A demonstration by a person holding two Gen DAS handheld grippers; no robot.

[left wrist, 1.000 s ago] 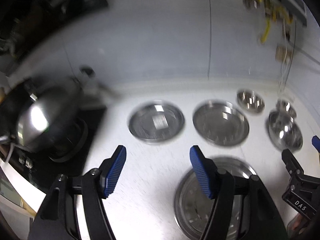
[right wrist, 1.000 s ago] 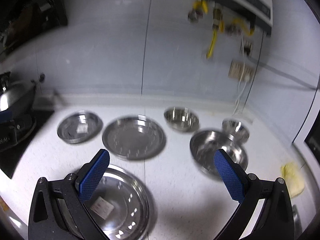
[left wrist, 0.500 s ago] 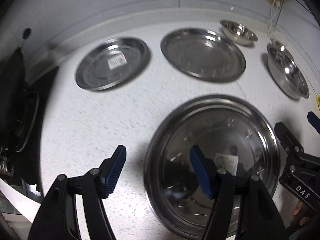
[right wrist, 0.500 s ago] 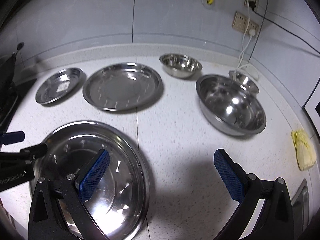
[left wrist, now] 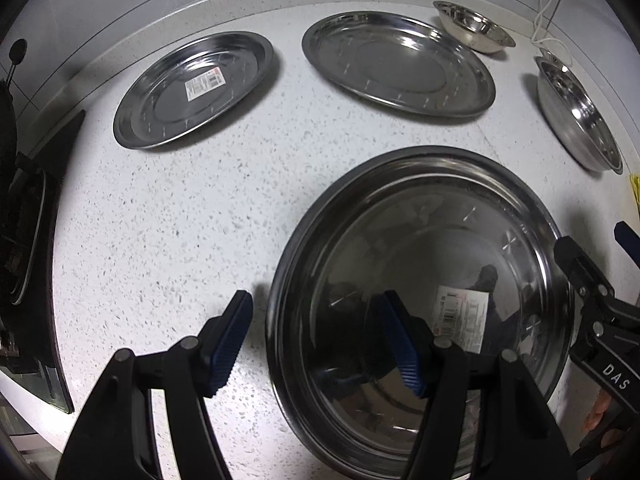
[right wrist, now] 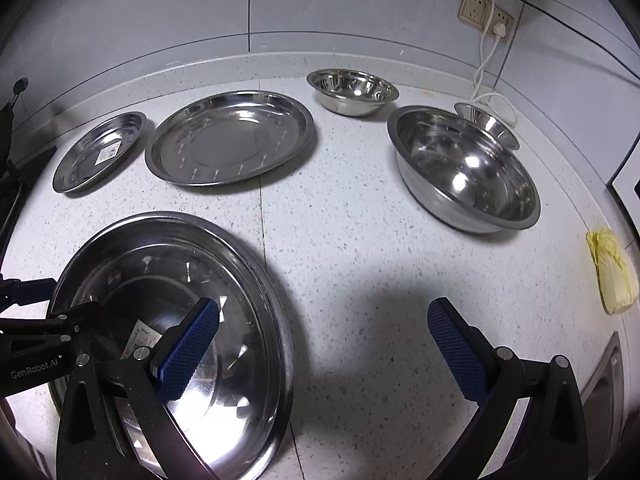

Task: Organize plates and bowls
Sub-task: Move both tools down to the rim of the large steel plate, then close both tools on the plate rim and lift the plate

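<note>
Steel plates and bowls are being kept on the speckled bench (right wrist: 360,240). Both the left gripper (left wrist: 316,340) and right gripper (right wrist: 320,356) are being held apart over the largest plate (right wrist: 240,280) at the near edge. Smaller plates (right wrist: 230,138) and bowls (right wrist: 464,168) are lying toward the back edge.

Bare counter (right wrist: 340,240) between near plate (right wrist: 248,280) and big bowl (right wrist: 464,172).
</note>
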